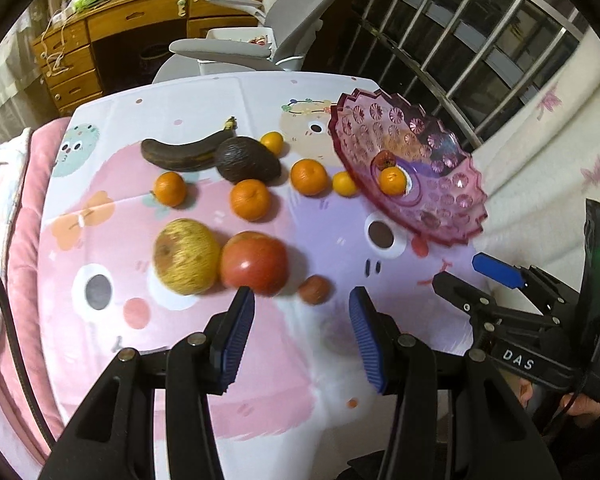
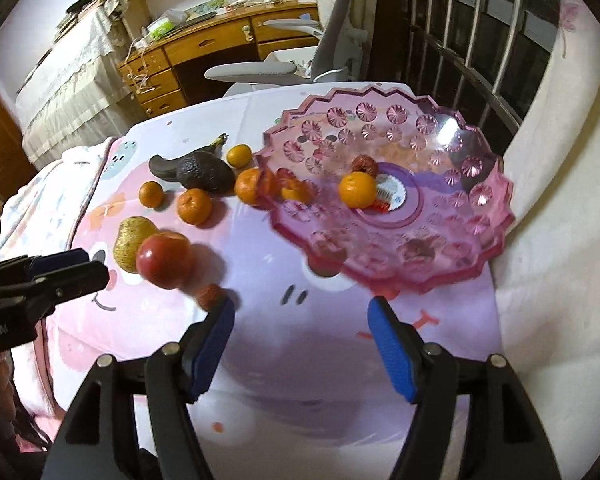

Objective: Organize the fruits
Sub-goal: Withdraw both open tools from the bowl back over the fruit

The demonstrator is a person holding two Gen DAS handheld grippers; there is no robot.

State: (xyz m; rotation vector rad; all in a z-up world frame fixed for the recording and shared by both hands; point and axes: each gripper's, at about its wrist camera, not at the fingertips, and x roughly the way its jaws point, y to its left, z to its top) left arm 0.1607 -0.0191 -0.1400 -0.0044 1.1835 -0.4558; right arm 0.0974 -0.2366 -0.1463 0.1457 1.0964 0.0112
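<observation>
- The table [image 1: 260,92], under a pink cartoon cloth, carries everything; both grippers hover low over its near edge, pointing toward the fruit.
- The left gripper [image 1: 302,304] holds its blue fingers [image 1: 236,336] spread wide with nothing between them; in the right wrist view it enters from the left edge, just beside the red apple.
- The right gripper [image 2: 300,316] also has its fingers [image 2: 392,356] wide apart and empty, aimed at the near rim of the bowl.
- The pink glass bowl [image 2: 460,208] stands on the table's right side, holding a tangerine [image 2: 357,189] and a small reddish-brown fruit [image 2: 365,165] behind it, beside a round label at the centre.
- A yellow apple [image 1: 185,256] and a red apple [image 1: 254,267] lie touching, just beyond the left gripper's left fingertip.
- A dark banana [image 1: 184,154] and an avocado [image 1: 247,160] lie touching at the far side.
- Five oranges [image 1: 250,199] are scattered loose between these and the bowl.
- A small red date [image 1: 314,289] lies right of the red apple, just ahead of the gap between the left gripper's fingers.
</observation>
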